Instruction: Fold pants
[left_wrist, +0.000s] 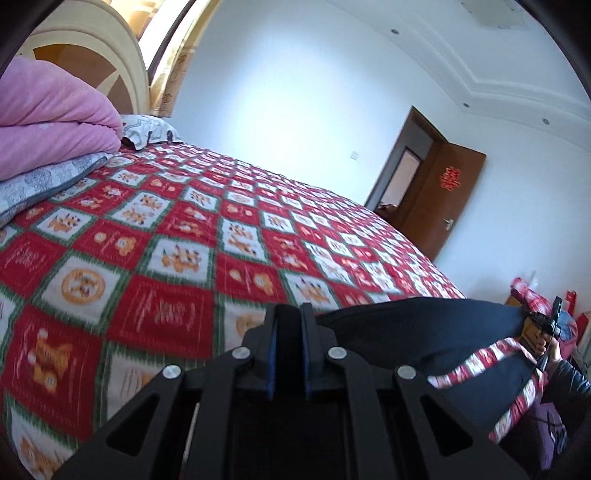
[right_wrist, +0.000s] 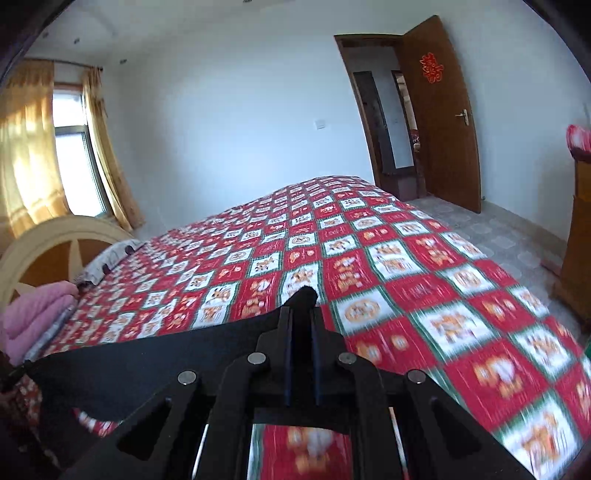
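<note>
I have both tools clenched on the dark pants (left_wrist: 424, 321): my left gripper (left_wrist: 290, 314) pinches one end, my right gripper (right_wrist: 302, 314) the other, so the cloth hangs stretched between them above the bedspread (left_wrist: 147, 240), ready for folding.

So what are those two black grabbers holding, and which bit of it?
Both hold the dark pants. The left gripper and the right gripper each pinch an edge of the cloth, stretched between them above the bed.
</note>
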